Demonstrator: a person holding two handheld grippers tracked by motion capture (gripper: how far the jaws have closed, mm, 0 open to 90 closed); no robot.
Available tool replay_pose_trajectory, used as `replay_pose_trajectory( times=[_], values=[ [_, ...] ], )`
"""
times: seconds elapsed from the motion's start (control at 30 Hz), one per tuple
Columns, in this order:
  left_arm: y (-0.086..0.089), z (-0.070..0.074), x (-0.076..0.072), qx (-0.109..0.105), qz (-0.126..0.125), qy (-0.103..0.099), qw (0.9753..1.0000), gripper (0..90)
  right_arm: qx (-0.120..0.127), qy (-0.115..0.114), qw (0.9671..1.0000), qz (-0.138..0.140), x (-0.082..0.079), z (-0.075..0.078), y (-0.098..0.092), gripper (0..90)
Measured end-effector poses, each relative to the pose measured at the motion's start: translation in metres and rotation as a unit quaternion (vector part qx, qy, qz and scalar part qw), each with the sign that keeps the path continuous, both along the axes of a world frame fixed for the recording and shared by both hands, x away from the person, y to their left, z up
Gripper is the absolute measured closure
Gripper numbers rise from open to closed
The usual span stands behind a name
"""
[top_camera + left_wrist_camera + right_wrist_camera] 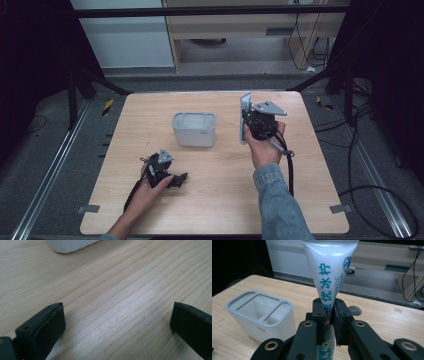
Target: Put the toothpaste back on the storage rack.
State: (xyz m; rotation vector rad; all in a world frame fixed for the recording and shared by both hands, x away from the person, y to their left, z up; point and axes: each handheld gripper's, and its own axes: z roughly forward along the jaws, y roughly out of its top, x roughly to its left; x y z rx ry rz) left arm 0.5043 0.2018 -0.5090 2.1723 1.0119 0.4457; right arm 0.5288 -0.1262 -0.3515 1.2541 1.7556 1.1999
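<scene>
Right claw pinches the toothpaste tube upright, right of the white holder; its gripper view reveals blue lettering. Left claw rests spread on the near-left surface.

Lab recording bay: wooden desk on floor rails beneath the jaws, black curtains flanking, loose cables alongside.

Light wooden table on grey carpeted floor. Metal floor rails flank it. Wooden cabinet stands behind.
</scene>
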Motion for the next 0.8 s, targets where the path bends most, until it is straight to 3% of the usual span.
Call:
replay_pose_trajectory(
  times=[0.3,0.8],
  values=[
    [0.000,0.000,0.000,-0.002,0.001,0.000,1.0000,0.0,0.016,-0.013,0.9998,0.005,0.001,0.015,0.005,80.9],
    [0.000,0.000,0.000,-0.001,0.001,-0.001,1.0000,0.0,-0.002,-0.032,0.9990,0.029,0.008,0.047,0.032,80.9]
  ],
)
